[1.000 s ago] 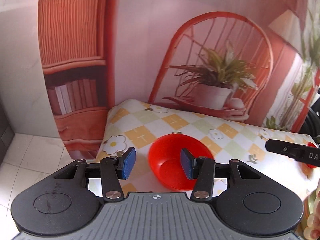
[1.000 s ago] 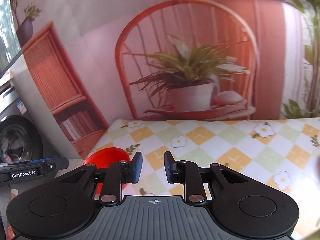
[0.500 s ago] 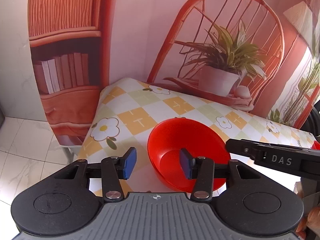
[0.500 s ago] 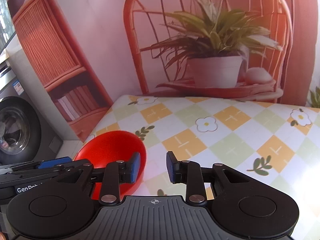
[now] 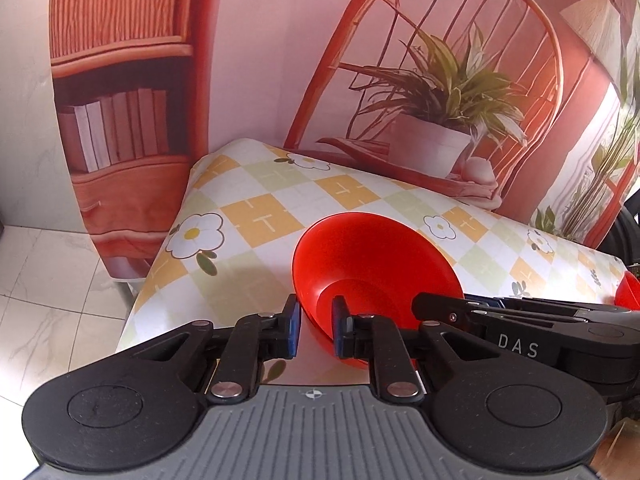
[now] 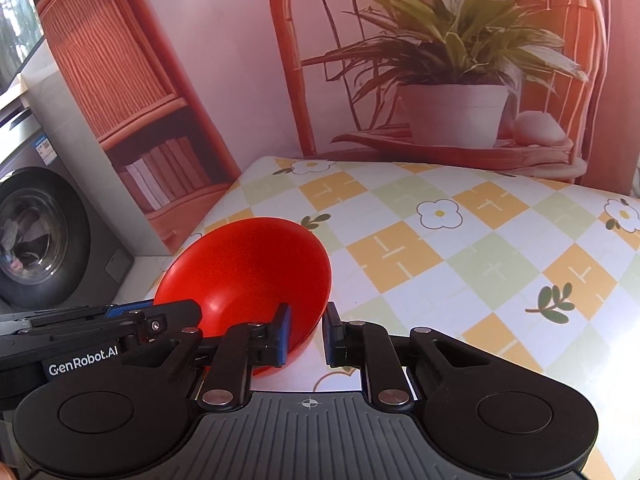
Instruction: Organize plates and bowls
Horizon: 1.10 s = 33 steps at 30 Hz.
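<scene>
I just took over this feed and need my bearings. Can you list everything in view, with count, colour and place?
Bowl: one, red, near the table's left edge, its rim between both grippers' fingers.
Second red item: one, partly seen at the left wrist view's right edge; type unclear.
Tablecloth: one, white with orange and green checks and flowers, covering the table.
Backdrop: one, pink and orange, printed chair, plant and bookshelf, behind the table.
Washing machine: one, grey, on the floor left of the table.
Left gripper: black, blue pads, open.
Right gripper: black, blue pads, open.

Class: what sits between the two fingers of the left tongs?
The near rim of the red bowl sits between the left tongs, seen in the left wrist view.
</scene>
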Motion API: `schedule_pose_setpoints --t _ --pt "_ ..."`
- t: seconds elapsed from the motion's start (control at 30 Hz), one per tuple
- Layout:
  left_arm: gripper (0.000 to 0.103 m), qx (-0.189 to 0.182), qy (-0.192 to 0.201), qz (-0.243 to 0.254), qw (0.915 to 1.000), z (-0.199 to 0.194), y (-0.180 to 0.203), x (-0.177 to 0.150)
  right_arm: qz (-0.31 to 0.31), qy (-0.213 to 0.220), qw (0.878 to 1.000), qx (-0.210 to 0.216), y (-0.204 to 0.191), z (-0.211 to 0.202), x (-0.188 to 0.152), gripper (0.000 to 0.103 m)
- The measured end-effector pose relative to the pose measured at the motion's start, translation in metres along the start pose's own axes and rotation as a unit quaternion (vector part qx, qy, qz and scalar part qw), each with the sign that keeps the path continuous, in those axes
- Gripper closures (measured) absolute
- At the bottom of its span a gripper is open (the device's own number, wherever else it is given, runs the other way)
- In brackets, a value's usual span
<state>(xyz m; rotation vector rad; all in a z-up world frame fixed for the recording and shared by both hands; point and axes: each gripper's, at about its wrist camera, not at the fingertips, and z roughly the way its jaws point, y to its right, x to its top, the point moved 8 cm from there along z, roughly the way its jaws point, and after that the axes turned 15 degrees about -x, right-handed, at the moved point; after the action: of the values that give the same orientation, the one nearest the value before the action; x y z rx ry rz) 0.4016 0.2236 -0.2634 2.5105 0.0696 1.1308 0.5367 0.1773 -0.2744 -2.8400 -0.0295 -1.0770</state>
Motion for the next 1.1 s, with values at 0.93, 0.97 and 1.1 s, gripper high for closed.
schedule_pose_setpoints --t 0.93,0.97,1.1 --pt "0.087 -0.066 -0.004 0.054 0.9963 -0.053 0.143 -0.024 0.102 0.055 0.993 0.014 0.110 -0.157 -0.034 0.088" --pt "0.087 -0.072 -0.004 0.055 0.9959 -0.053 0.150 -0.024 0.107 0.058 0.993 0.014 0.117 -0.162 -0.036 0.088" --pt "0.087 -0.093 -0.008 0.073 0.9930 -0.053 0.186 -0.030 0.126 0.068 0.990 0.010 0.150 -0.184 -0.043 0.088"
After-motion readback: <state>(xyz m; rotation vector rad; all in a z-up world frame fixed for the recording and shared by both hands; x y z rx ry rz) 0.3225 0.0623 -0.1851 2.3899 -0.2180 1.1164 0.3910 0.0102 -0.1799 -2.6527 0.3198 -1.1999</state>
